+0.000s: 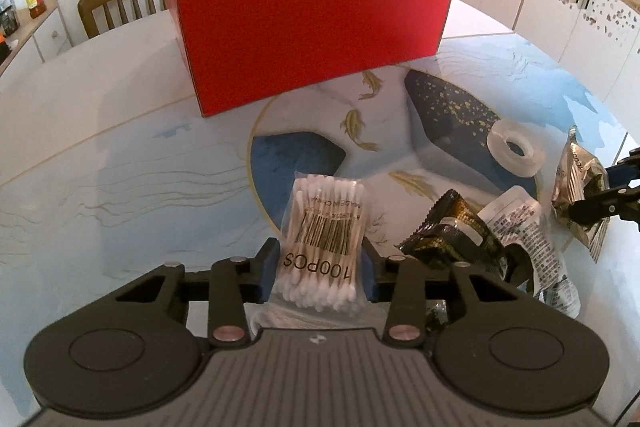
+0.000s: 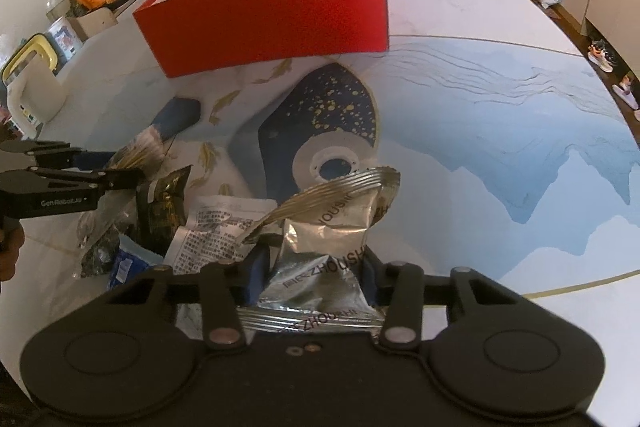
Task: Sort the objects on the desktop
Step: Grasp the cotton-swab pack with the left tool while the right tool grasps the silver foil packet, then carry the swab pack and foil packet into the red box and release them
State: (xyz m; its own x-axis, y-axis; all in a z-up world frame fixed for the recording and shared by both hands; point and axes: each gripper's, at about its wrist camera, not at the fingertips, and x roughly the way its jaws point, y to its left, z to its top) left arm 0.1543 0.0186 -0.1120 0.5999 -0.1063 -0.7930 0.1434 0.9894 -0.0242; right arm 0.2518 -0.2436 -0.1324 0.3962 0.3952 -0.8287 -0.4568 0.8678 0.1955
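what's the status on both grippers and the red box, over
Left gripper shut on cotton swab pack. Right gripper shut on silver foil packet. Red box open ahead, path clear; tape roll off to the side.

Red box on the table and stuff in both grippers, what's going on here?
A person is sorting clutter with two handheld grippers. The left gripper is shut on a bag of cotton swabs, and the right gripper is shut on a silver foil packet. The red box stands open beyond them. A tape roll, a black-and-gold packet and a white printed packet lie on the table.
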